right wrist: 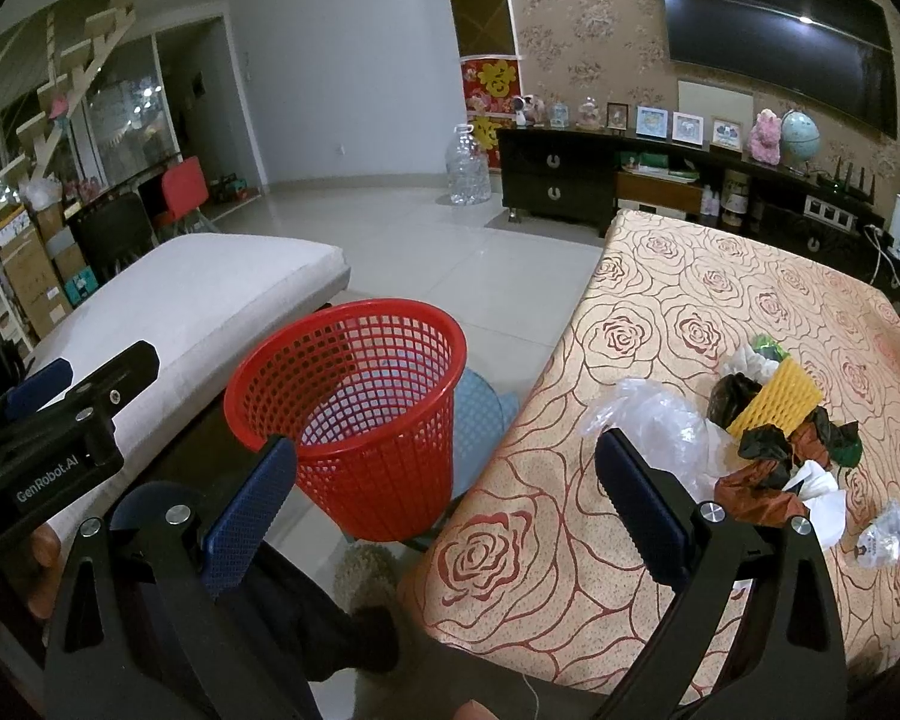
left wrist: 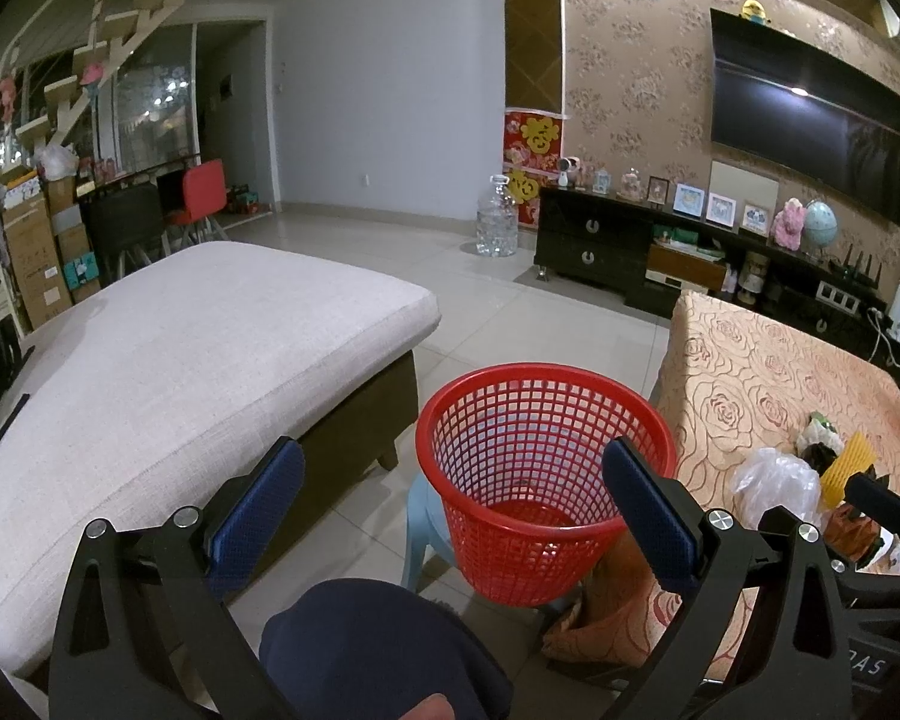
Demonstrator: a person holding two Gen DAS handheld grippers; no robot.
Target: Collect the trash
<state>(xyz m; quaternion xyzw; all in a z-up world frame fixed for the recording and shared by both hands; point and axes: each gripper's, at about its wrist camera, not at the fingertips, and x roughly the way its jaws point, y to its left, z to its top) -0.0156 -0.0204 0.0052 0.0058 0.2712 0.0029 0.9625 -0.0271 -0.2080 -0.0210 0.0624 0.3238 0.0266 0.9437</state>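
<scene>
Both spread wide, empty: left gripper (left wrist: 453, 498), right gripper (right wrist: 444, 501). Trash pile (right wrist: 768, 444) on table (right wrist: 660, 324), right of red basket (right wrist: 354, 414). Risk: light basket perched on stool (right wrist: 480, 414), easily tipped; clear bag (right wrist: 660, 420) likely to slip.

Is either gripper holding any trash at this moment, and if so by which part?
Nothing is held. The left gripper and the right gripper are both open and empty.

Red basket (right wrist: 354, 396), rose-patterned tablecloth (right wrist: 690, 324)
</scene>
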